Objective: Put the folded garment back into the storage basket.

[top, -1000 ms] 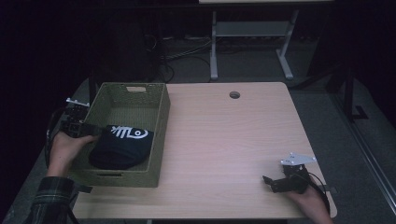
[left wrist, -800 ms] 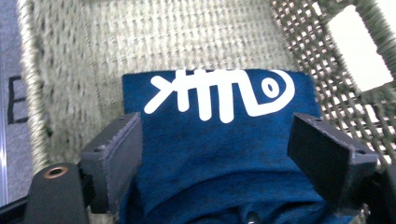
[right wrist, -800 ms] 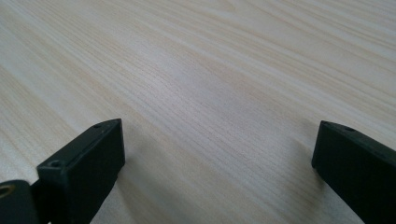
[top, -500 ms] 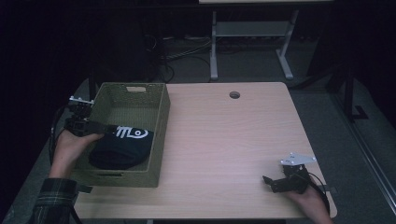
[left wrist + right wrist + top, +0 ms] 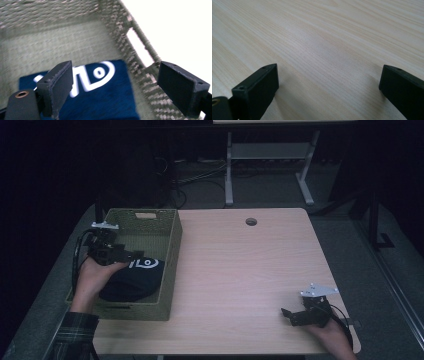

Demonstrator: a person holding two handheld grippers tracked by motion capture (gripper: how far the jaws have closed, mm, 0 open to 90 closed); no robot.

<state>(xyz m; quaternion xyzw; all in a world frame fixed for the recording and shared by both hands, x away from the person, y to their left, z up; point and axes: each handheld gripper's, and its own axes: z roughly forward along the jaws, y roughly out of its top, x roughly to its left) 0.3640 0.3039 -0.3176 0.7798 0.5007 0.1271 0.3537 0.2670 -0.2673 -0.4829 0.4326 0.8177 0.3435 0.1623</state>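
The dark blue cloth lay soft and light in the near end of the woven basket. The left gripper hovered wide-jawed above it; a raised fold looked the best hold. The right gripper rested near right, jaws wide and empty.

A rectangular green woven basket is set at the nine o'clock edge of the light wood-grain desk, with a round hole seen at twelve o'clock.

Woven green basket, fuzzy navy cloth, matt pale wood-grain table.
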